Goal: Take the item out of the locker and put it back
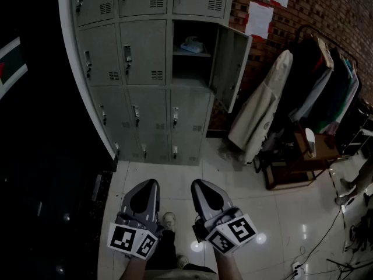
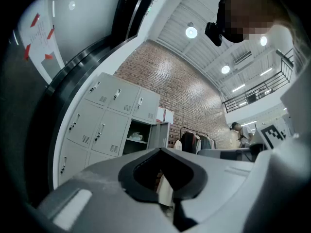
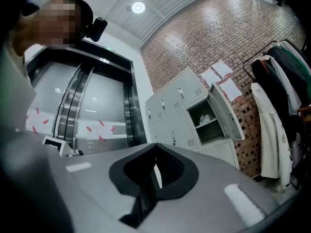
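My left hand-held gripper (image 1: 148,183) and right hand-held gripper (image 1: 200,184) are both clenched on nothing, side by side and near me, over the glossy pale floor tiles (image 1: 233,174). Far ahead stands the grey locker bank (image 1: 140,69), with one door (image 1: 230,69) swung open to the right. The pale item (image 1: 191,44) lies on the shelf (image 1: 201,55) inside that compartment. Further right are a brick wall (image 1: 332,16) with papers (image 1: 260,20) and a rack of coats (image 1: 315,80)
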`<state>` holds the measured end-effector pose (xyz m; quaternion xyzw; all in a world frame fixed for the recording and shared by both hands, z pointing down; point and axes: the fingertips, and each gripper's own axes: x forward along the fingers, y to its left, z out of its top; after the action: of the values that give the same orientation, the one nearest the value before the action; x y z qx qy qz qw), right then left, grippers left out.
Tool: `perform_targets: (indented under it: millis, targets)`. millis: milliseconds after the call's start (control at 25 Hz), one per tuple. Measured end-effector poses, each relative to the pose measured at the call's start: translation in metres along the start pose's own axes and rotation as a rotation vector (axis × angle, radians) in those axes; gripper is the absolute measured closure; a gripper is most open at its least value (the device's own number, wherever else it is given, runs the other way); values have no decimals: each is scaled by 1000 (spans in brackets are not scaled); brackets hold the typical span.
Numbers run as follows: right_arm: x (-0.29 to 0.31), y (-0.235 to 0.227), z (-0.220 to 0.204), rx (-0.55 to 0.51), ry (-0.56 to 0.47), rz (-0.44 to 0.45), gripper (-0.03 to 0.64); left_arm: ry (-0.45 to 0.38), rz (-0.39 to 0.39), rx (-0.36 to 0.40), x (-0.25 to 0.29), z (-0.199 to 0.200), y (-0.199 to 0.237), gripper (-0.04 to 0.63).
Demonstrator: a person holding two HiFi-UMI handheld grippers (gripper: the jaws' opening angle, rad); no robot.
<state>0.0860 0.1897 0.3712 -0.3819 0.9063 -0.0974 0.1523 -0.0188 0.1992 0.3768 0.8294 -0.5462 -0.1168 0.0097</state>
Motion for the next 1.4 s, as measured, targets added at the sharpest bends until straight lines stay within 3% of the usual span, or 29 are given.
perform_targets:
  millis: [240,360,640,960,1160,1400]
  targets:
    - [34,-34,-16,-39,-16,16,615,-80,-36,-73,40,-8,24,591]
    - [66,-58,-37,-38,2,17,615,-94,-44,-67,67,-20,49,591]
    - [198,-98,-22,-78,0,31,614,-134,-19,-59,163,6,157,591]
    - [345,-178,7,-131,13,-41,614,-109,-88,-63,308,20,259,591]
    - [394,-218,21,-137,-5,-95,614,-119,-136,-58,372,26,287,591]
    - [416,-244,14,-117,12,-120,614,-90,-140,-70,403,13,299,591]
